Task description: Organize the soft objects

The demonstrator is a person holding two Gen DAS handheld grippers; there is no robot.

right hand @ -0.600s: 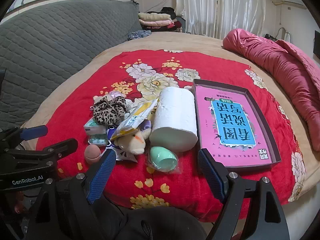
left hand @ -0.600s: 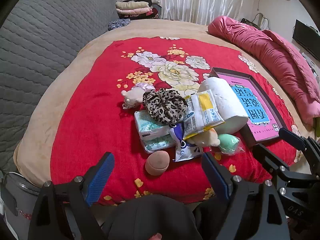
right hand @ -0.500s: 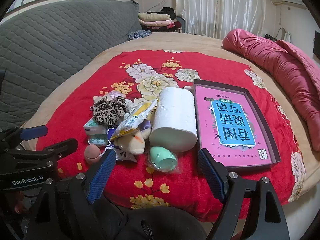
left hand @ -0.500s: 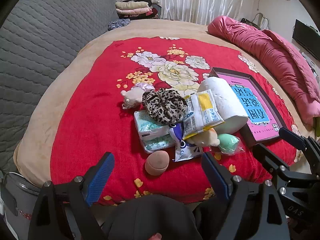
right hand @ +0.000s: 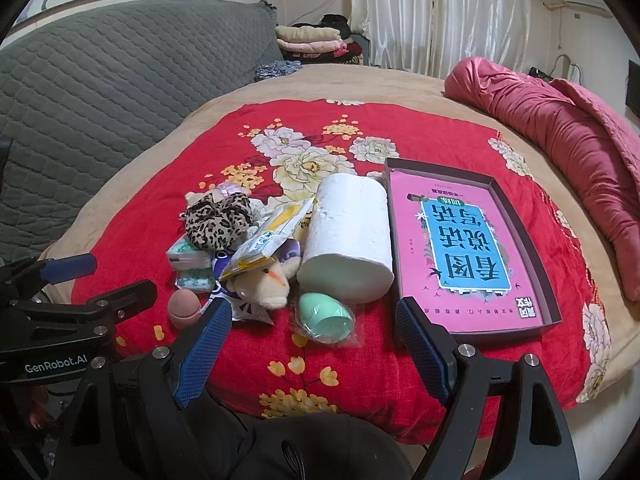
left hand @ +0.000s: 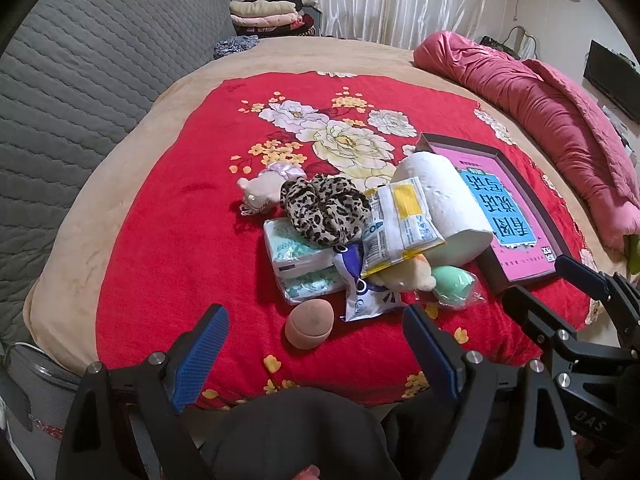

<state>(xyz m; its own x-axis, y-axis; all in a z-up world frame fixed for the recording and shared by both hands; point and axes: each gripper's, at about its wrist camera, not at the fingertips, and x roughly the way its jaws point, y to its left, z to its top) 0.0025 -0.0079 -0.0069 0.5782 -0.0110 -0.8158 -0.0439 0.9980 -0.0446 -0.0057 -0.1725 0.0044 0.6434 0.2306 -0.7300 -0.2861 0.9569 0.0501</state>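
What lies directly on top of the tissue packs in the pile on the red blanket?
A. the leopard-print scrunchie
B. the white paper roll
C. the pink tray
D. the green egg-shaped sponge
A: the leopard-print scrunchie rests on the upper edge of the tissue packs, while the other three sit to their right, off the packs.

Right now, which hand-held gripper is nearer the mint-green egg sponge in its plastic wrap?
Right. The right hand-held gripper hangs open just short of the mint-green egg sponge, nearly in line with it. The left hand-held gripper sits further left, facing the pink sponge.
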